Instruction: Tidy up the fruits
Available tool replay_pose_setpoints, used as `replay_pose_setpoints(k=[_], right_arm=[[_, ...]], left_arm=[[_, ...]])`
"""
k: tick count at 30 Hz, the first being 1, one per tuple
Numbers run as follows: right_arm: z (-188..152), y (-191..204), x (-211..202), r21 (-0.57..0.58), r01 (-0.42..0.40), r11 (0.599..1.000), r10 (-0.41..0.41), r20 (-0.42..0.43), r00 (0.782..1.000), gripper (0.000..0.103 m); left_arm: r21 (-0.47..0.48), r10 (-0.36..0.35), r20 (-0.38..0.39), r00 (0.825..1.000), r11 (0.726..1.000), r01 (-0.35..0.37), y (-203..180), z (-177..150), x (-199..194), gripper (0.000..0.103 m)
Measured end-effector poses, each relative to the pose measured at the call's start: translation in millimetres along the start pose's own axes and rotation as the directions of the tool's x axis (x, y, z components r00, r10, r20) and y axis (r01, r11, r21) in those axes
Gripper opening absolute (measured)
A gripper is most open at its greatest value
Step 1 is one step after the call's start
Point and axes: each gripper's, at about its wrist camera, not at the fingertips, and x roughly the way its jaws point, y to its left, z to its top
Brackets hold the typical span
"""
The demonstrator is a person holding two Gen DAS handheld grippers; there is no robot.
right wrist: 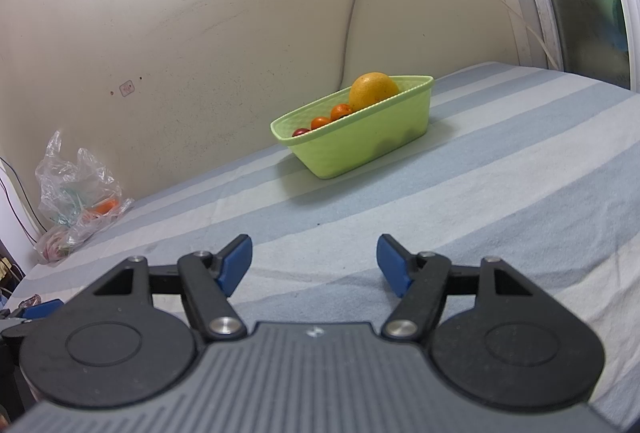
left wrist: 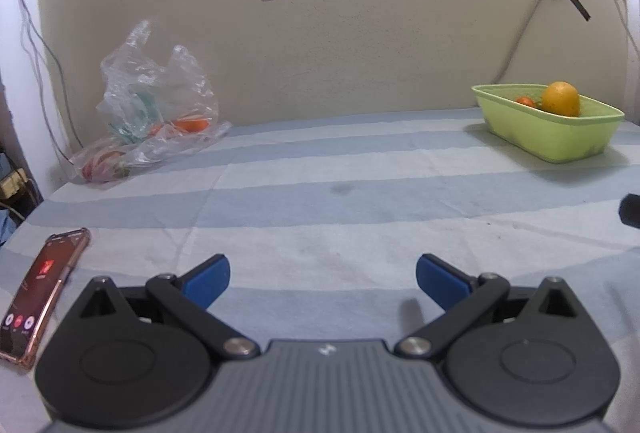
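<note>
You see a lime-green plastic basket (right wrist: 362, 141), a large yellow-orange round fruit (right wrist: 374, 89), and a blue-and-white striped cloth (right wrist: 480, 193).

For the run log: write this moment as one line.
left gripper: open, empty | right gripper: open, empty | green basket: holds large orange, small fruits | plastic bag: fruit left inside
</note>
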Motion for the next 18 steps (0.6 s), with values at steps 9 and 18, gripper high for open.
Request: replay_pose_setpoints(k=[9, 18], right_arm=[[0.5, 0.9, -1.0, -0.003, 0.001, 1.0, -0.001, 0.003, 1.0, 0.071], [0.2, 1.7, -1.8, -0.008, 0.001, 1.0, -0.001, 0.008, 1.0, 0.071]], left_arm=[[0.008, -0.012, -0.013, 1.0, 1.0, 0.012, 0.1, -0.7, -0.8, 0.103], [0.0, 0.008, -0.023, 1.0, 1.0, -0.008, 2.2, 0.7, 0.4, 0.103]])
